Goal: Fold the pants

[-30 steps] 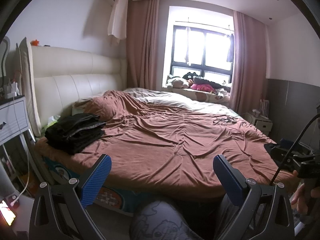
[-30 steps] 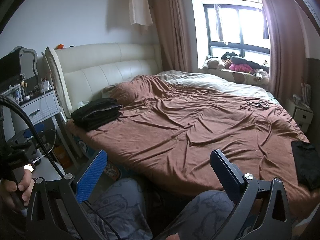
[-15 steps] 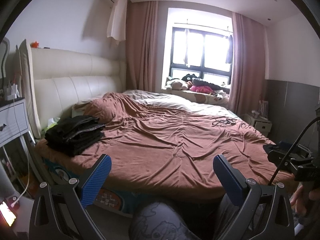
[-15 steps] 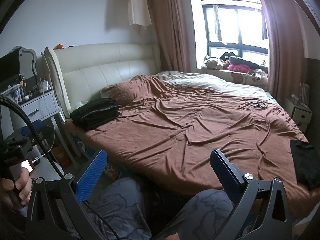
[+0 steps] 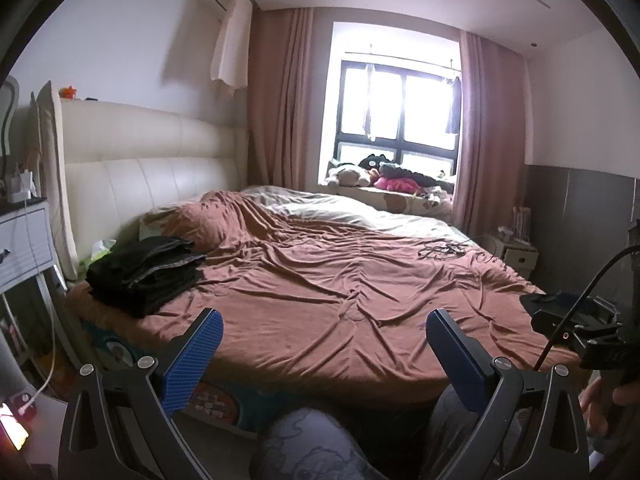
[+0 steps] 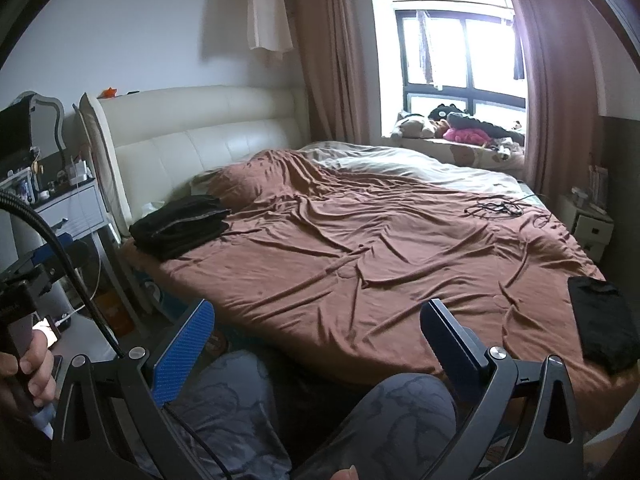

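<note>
Stack of dark black folded garments [image 5: 146, 270], prob. the pants or done ones, sits at near-left corner of bed by the cream padded leather headboard [image 5: 132, 160]; placed at the edge, likely to keep centre free as work area. Second flat black cloth piece [image 6: 602, 322] lies alone on near-right corner, well apart from stack; cannot tell which is supply and which is finished pile. Wrinkled rust-brown bedsheet [image 5: 340, 292] bare in the middle, only a tangle of thin black cable [image 5: 442, 250] toward far side. Left gripper [image 5: 320, 344] w/ blue textured pads: jaws spread wide, nothing between, held off the bed above person's grey patterned knee [image 5: 316, 444]. Right gripper [image 6: 316, 332]: jaws likewise spread, empty, aimed at bed centre. Both level and back from mattress, so judged as rest/ready pose, no fold in hand. Next reach prob. goes to one of the corner piles.
</note>
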Motion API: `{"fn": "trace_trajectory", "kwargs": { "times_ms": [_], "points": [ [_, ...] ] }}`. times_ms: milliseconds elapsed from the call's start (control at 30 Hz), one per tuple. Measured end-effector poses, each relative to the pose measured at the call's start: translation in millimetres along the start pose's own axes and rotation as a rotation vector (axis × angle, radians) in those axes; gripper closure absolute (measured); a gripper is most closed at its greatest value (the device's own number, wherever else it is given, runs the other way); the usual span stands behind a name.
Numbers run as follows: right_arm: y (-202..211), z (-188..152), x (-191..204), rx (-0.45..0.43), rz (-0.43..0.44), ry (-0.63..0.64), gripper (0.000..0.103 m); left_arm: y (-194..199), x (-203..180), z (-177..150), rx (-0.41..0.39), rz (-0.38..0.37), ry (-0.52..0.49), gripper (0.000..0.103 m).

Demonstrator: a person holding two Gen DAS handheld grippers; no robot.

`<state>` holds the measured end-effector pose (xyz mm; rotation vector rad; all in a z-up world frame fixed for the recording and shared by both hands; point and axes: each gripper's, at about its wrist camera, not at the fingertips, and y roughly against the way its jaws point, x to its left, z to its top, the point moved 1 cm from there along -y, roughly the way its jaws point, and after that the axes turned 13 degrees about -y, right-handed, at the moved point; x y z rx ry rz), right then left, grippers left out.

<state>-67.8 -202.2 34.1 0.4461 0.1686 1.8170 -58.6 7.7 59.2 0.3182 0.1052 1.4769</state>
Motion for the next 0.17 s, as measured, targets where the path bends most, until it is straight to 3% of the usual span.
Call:
{"fn": "trace_trajectory", "kwargs": {
  "times_ms": [167],
  "points": [
    [1.6, -0.2, 0.8, -0.002, -0.005, -0.006, 0.000, 2.8, -2.1, 2.5, -0.004, -0.007, -0.004, 0.001]
  ]
}}
